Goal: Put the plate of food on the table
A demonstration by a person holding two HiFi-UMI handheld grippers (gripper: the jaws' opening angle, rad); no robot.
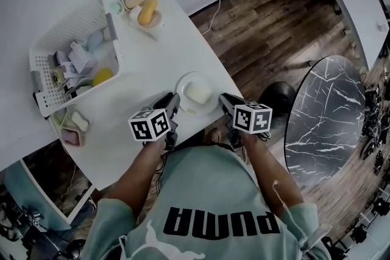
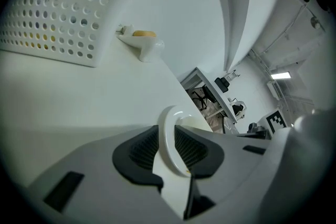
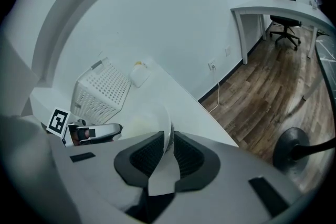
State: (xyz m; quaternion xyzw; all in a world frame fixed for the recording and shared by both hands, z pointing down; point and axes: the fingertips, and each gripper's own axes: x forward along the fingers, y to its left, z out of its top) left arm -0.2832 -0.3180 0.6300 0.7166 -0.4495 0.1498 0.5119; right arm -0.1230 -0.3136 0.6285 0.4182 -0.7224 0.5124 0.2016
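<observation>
A white plate carrying a pale cream block of food sits near the front edge of the white table. My left gripper is shut on the plate's left rim. My right gripper is shut on its right rim. In both gripper views the thin white rim runs edge-on between the black ribbed pads. The left gripper with its marker cube also shows across the plate in the right gripper view.
A white perforated basket with several small items stands at the back left. Beyond it sits a small dish with a yellow piece. Pastel blocks lie at the table's left edge. A dark marble round table stands right, over wood floor.
</observation>
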